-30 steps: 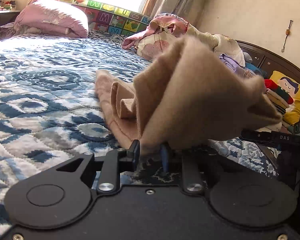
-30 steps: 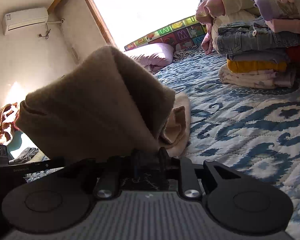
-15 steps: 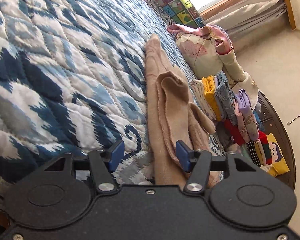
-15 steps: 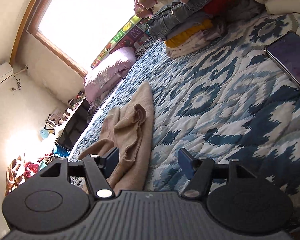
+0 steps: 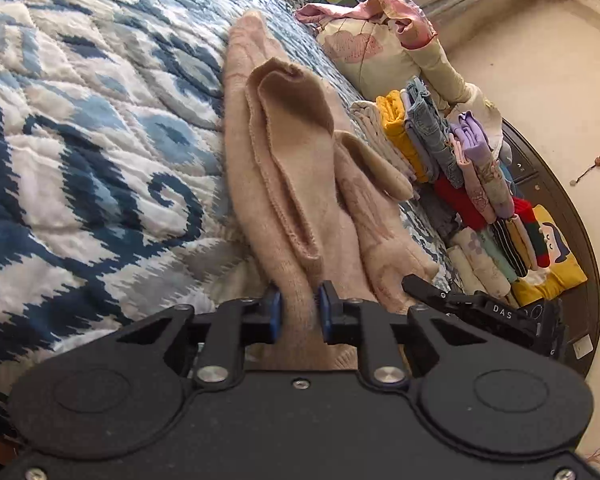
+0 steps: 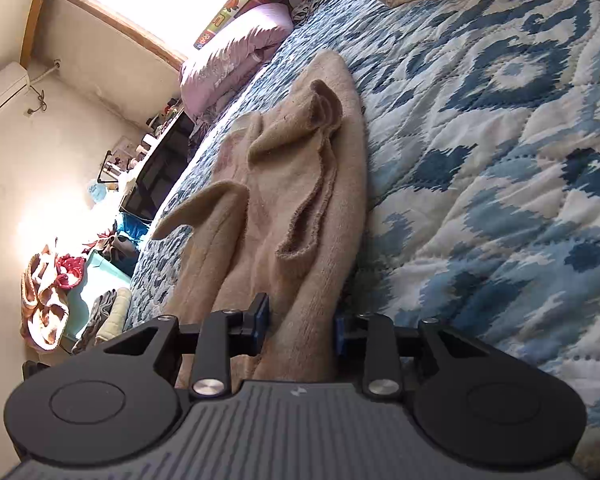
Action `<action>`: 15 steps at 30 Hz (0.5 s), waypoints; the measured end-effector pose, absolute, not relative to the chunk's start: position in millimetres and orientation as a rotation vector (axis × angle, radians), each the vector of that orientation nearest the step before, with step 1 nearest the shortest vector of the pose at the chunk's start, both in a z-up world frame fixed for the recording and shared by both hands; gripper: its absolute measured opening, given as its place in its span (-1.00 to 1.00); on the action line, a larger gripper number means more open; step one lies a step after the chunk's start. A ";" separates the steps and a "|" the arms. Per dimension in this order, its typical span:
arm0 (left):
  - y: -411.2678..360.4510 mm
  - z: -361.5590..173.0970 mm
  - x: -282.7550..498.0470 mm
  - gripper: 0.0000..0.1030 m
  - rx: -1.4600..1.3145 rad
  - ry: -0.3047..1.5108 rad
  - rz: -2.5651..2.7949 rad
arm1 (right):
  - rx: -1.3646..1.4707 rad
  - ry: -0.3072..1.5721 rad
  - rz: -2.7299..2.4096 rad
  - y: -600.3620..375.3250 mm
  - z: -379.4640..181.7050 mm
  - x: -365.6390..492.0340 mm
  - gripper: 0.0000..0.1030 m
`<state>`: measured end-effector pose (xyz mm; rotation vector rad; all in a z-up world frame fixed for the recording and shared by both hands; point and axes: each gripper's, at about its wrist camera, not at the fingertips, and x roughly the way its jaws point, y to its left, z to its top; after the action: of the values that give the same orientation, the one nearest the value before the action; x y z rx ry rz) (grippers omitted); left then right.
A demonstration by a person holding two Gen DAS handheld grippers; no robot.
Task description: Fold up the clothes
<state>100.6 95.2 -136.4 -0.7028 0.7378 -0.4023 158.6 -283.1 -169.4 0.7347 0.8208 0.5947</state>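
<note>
Quilt bears tan garment, seemingly pinched (near end) by left gripper.

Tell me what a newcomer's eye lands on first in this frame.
The tan garment lies rumpled in a long strip on the blue patterned quilt, with each gripper's jaws closed around its near end. To its right in the left wrist view, a colourful stack of folded clothes stands on the bed.

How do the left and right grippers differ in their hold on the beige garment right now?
The left gripper has its fingers pinched narrowly on a thin fold of the beige garment; the right gripper stands wider around a thicker bunch of it. The left body is smooth black, the right ribbed grey. Both have blue pads and grip the garment's near edge on the blue patterned quilt.
</note>
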 end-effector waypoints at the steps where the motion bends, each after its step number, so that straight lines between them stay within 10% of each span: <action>1: 101.3 -125.4 94.6 -0.72 -0.710 0.687 -0.409 | 0.761 0.800 0.627 -282.1 -166.9 156.8 -0.44; 6: 120.8 -126.6 88.7 -0.60 -0.638 0.757 -0.324 | 0.667 0.845 0.707 -265.7 -153.2 145.5 -0.42; 9: 127.0 -145.7 87.4 -0.22 -0.655 0.819 -0.282 | 0.613 0.925 0.694 -266.6 -155.8 136.6 -0.14; 11: 132.1 -136.5 84.7 0.07 -0.654 0.769 -0.248 | 0.621 0.873 0.681 -280.6 -145.1 127.1 0.43; 15: 135.0 -118.2 85.5 0.12 -0.608 0.693 -0.178 | 0.701 0.806 0.587 -310.3 -141.1 125.8 0.55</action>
<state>85.5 135.0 -118.2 -0.6085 0.6933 -0.1780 125.8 -310.3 -141.1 0.7008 0.8061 0.5871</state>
